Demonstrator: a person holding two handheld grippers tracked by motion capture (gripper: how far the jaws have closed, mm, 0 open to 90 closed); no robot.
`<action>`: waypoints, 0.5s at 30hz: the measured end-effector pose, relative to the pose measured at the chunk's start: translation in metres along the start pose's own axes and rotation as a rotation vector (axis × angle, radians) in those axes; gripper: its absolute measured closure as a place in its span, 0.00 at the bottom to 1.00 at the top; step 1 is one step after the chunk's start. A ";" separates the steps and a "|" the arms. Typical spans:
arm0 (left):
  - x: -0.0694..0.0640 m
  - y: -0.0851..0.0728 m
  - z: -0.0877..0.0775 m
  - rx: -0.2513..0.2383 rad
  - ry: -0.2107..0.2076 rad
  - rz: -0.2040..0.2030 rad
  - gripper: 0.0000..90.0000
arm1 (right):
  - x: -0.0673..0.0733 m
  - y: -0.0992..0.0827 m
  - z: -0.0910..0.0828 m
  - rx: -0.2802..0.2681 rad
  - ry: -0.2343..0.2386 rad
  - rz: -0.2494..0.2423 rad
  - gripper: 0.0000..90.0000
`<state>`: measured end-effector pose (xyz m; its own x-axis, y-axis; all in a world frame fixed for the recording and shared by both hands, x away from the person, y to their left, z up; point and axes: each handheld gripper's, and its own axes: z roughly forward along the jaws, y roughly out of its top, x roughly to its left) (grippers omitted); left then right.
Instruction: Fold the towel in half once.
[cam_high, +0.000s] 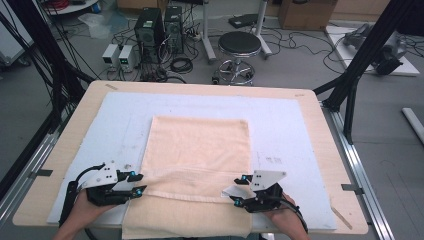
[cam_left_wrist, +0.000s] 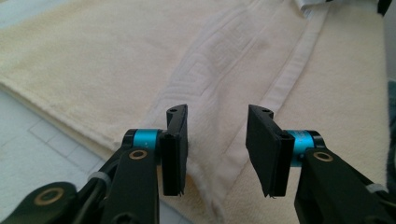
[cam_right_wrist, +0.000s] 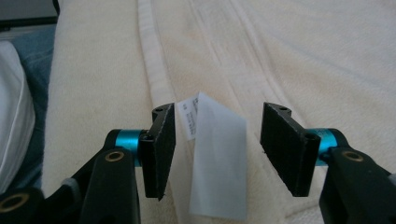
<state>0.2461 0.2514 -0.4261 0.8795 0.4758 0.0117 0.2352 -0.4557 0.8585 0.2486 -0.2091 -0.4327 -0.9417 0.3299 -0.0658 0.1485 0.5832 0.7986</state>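
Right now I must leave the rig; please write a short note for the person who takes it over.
Left tongs: open, at the left end of the towel's folded hem; the hem lies between the pads, not yet pinched.
Right tongs: open, at the right end of the hem, with the white care label standing between the pads.
Towel: cream, spread on the pale mat, near end hanging over the table edge, one fold line across it near the tongs.
Done: both tongs are set at the hem.
Left: probably close both on the hem, then lift and carry the fold on.
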 end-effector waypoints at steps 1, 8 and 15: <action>0.001 -0.002 0.001 0.021 0.014 0.005 0.69 | 0.001 -0.001 0.001 0.004 0.004 -0.004 0.52; 0.009 -0.010 0.010 0.115 0.031 -0.020 0.72 | -0.004 -0.007 0.011 0.056 0.037 0.029 0.61; 0.007 -0.005 0.012 0.121 0.017 -0.019 0.89 | -0.007 -0.007 0.007 0.042 0.054 0.051 0.83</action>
<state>0.2563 0.2485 -0.4369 0.8674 0.4975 0.0060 0.3004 -0.5334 0.7907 0.2569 -0.2100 -0.4422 -0.9473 0.3202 0.0078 0.2083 0.5974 0.7744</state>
